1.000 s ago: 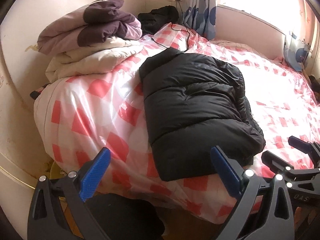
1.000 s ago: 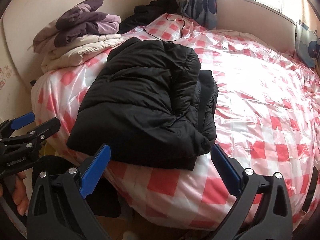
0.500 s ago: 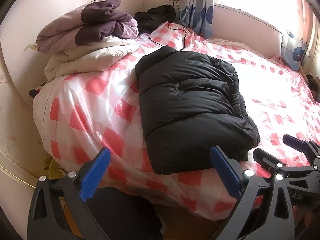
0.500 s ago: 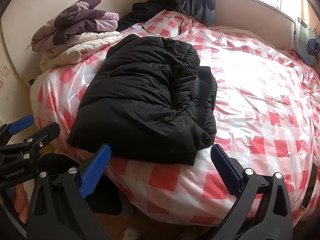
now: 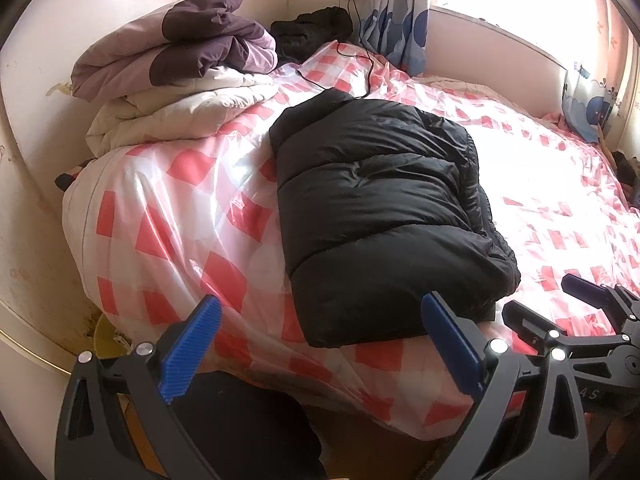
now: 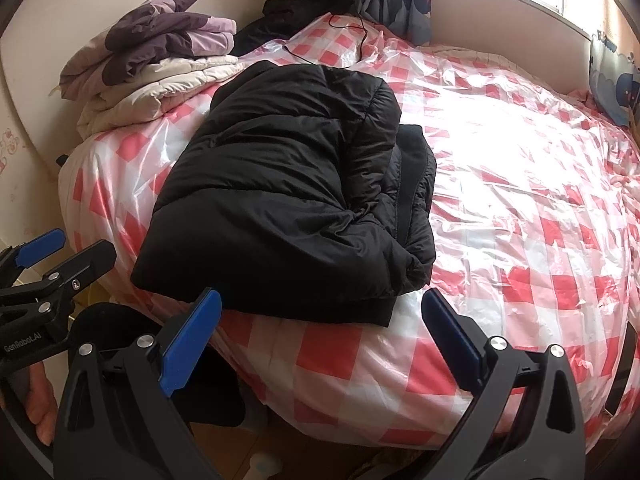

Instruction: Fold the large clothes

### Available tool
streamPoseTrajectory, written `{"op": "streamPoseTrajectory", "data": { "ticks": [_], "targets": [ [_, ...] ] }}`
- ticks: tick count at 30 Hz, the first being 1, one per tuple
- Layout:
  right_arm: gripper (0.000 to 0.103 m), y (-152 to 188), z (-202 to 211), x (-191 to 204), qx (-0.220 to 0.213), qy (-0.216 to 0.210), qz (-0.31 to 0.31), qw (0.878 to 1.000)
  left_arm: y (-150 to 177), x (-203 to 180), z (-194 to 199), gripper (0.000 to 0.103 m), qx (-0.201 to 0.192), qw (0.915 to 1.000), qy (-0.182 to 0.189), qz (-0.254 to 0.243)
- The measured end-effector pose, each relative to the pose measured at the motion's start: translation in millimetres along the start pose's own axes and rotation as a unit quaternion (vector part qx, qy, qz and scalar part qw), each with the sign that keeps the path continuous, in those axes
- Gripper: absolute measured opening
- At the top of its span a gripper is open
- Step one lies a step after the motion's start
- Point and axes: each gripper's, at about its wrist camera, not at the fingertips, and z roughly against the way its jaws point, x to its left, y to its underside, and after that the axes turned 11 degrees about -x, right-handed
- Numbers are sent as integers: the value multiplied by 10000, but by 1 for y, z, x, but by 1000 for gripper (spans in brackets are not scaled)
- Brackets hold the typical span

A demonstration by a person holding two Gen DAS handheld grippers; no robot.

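A black puffer jacket (image 5: pixel 380 208) lies folded lengthwise on a bed with a red-and-white checked plastic cover (image 5: pixel 172 216); its hem reaches the near edge. It also shows in the right wrist view (image 6: pixel 288 200), with a sleeve bunched along its right side. My left gripper (image 5: pixel 320 344) is open and empty, held off the bed's near edge just short of the hem. My right gripper (image 6: pixel 320 332) is open and empty, in front of the hem's right corner. The right gripper also shows in the left wrist view (image 5: pixel 556 300), and the left gripper in the right wrist view (image 6: pixel 60 252).
Folded quilts (image 5: pixel 172 76) are stacked at the bed's far left corner. A dark garment (image 5: pixel 312 32) and a charging cable (image 5: pixel 360 56) lie at the head of the bed. A wall runs along the left, a window with curtains (image 5: pixel 400 20) at the back.
Both grippers have drawn back and risen slightly from the bed, still open. The jacket has not moved.
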Motion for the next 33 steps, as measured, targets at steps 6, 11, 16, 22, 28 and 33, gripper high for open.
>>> {"op": "streamPoseTrajectory", "data": {
  "ticks": [6,11,16,22,28,33],
  "targets": [
    [97,1,-1,0,17,1,-10,10000,0,1,-1,96,13,10000,4,13],
    [97,1,-1,1,39,3,-17,10000,2,1,-3,96,41,10000,4,14],
    [97,2,-3,1,94,0,-25,10000,5,2,-6,96,128,9999,18,53],
    [97,3,-5,0,137,2,-34,9999,6,1,-7,96,158,9999,15,62],
    [97,4,-7,0,187,0,-45,9998,7,2,-9,96,190,9998,21,75],
    [97,4,-8,-1,202,-2,-52,9998,7,2,-12,96,226,9997,42,85]
  ]
}}
